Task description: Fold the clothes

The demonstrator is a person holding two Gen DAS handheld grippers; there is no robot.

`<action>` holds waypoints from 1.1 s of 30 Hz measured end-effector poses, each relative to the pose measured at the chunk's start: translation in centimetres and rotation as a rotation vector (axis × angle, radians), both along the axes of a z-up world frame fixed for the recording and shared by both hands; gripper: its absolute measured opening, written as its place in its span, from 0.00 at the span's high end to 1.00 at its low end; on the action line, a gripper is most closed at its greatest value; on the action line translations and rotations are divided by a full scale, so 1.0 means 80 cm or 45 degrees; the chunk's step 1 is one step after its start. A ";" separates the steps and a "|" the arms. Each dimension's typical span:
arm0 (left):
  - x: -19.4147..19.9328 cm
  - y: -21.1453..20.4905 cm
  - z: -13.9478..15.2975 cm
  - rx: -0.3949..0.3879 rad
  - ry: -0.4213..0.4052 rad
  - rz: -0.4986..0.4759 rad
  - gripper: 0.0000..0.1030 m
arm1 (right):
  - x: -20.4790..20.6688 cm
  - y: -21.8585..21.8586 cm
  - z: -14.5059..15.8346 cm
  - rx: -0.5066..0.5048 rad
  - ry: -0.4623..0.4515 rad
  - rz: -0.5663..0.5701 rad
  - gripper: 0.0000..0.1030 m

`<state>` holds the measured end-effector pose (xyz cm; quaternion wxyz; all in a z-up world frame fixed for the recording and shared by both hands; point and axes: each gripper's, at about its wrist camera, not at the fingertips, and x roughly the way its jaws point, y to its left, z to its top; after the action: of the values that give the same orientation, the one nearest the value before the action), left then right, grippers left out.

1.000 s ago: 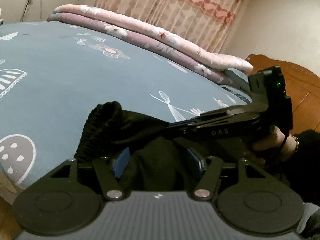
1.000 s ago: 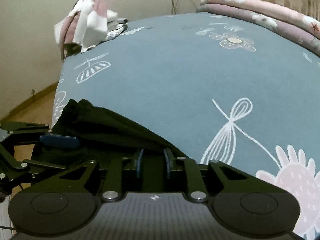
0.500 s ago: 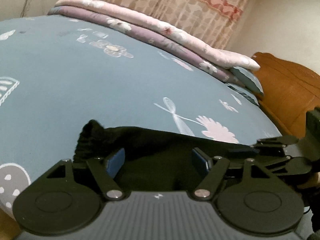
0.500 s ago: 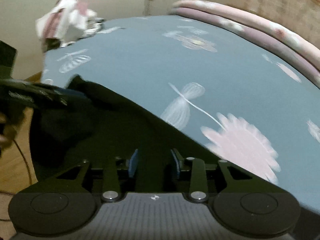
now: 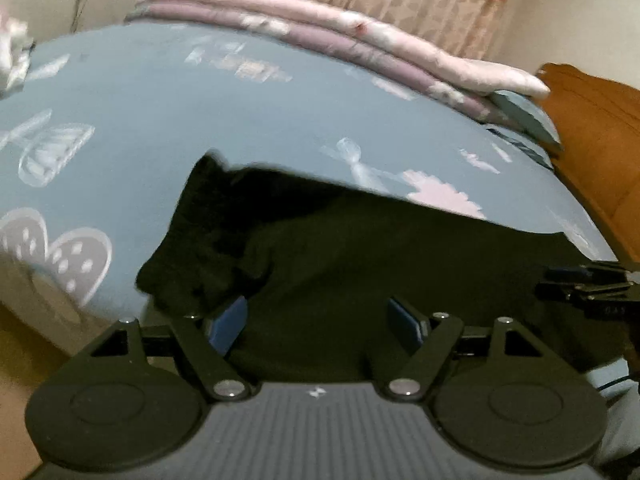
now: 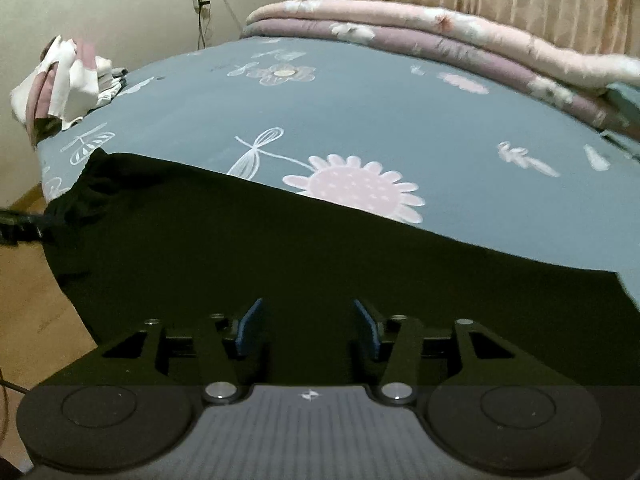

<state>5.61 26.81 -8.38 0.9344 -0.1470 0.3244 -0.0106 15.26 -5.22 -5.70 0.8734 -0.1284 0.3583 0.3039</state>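
Black garment [image 6: 248,248] lies spread along near edge of bed [image 6: 360,120], bunched at left end. I judge it soft, light, limp; I'd take corners or hem. My left tongs [image 5: 316,320] and right tongs [image 6: 306,326] both gape wide, holding nothing.

My left wrist camera sits low at the near edge of the bed [image 5: 168,92], close over the black garment [image 5: 380,248], facing across toward the curtain [image 5: 400,4]. My right wrist camera looks the same way from further right, equally close. Both share the garment, bedsheet and folded quilts [image 6: 460,36].
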 end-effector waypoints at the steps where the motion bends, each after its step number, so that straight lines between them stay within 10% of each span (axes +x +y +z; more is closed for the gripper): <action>1: -0.002 -0.004 0.003 0.011 0.003 0.009 0.24 | -0.004 -0.011 0.001 -0.019 -0.019 -0.025 0.41; 11: 0.043 -0.107 -0.028 0.231 0.137 -0.150 0.23 | -0.020 -0.112 -0.049 -0.063 0.041 -0.284 0.31; 15: 0.032 -0.128 -0.038 0.325 0.191 -0.186 0.23 | -0.036 -0.130 -0.061 -0.068 0.018 -0.310 0.06; 33: 0.024 -0.188 -0.030 0.280 0.208 -0.362 0.21 | -0.040 -0.183 -0.074 0.034 -0.057 -0.368 0.00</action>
<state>7.56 11.77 -10.78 0.9045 0.0027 0.4158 -0.0951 12.08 -19.83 -11.65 0.9174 -0.0706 0.3496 0.1766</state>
